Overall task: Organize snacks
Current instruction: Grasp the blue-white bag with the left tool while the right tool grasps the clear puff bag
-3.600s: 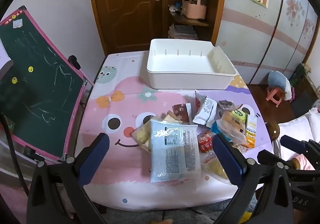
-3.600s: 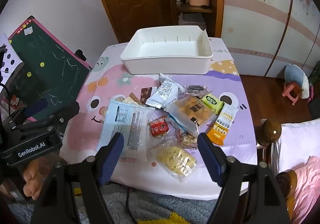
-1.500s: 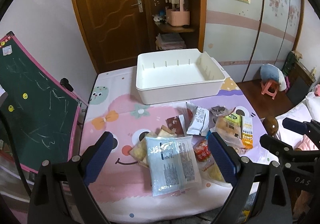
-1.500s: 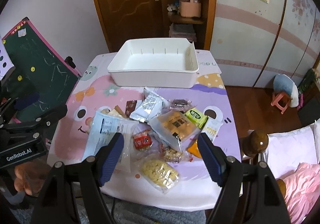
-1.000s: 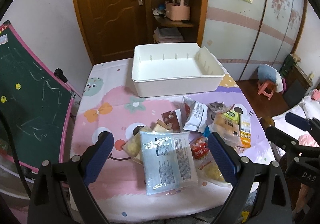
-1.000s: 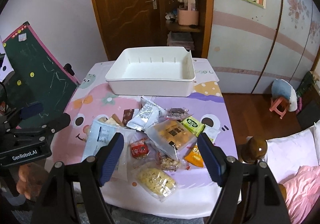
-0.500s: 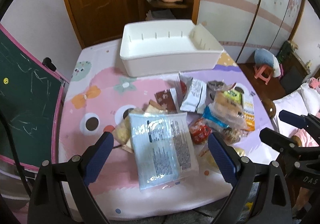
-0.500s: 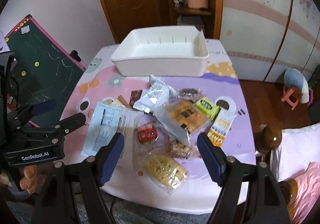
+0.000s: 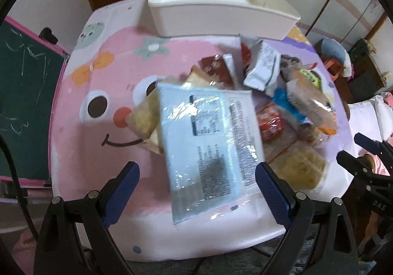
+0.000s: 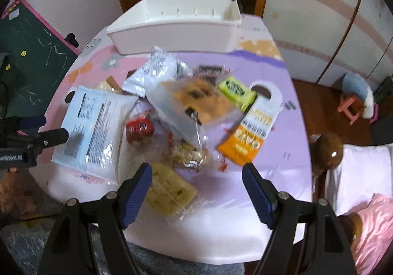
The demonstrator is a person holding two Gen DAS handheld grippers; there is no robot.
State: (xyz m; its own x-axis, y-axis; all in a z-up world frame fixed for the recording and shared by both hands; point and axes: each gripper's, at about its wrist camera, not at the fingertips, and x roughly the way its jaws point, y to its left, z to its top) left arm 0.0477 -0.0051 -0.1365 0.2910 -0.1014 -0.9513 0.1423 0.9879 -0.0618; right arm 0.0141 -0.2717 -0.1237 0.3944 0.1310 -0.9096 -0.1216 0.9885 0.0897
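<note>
A pile of snack packets lies on the cartoon tablecloth (image 9: 81, 142). A large pale blue packet (image 9: 208, 142) lies nearest in the left wrist view, between the fingers of my open, empty left gripper (image 9: 197, 186). An empty white bin (image 9: 218, 14) stands at the far side; it also shows in the right wrist view (image 10: 176, 27). My right gripper (image 10: 196, 191) is open and empty above the near table edge, over a yellow cracker pack (image 10: 169, 191) and a clear nut pack (image 10: 189, 154). An orange-and-white packet (image 10: 255, 132), a green packet (image 10: 235, 90) and a silver packet (image 10: 157, 71) lie beyond.
A green chalkboard (image 9: 22, 73) leans at the table's left. A wooden bedpost knob (image 10: 328, 152) and bedding (image 10: 363, 176) sit at the right. A wooden door and shelves stand behind the table. A small pink stool (image 10: 351, 105) is on the floor.
Both grippers have dropped down and forward towards the snack pile, so the packets look larger. Both stay open and empty.
</note>
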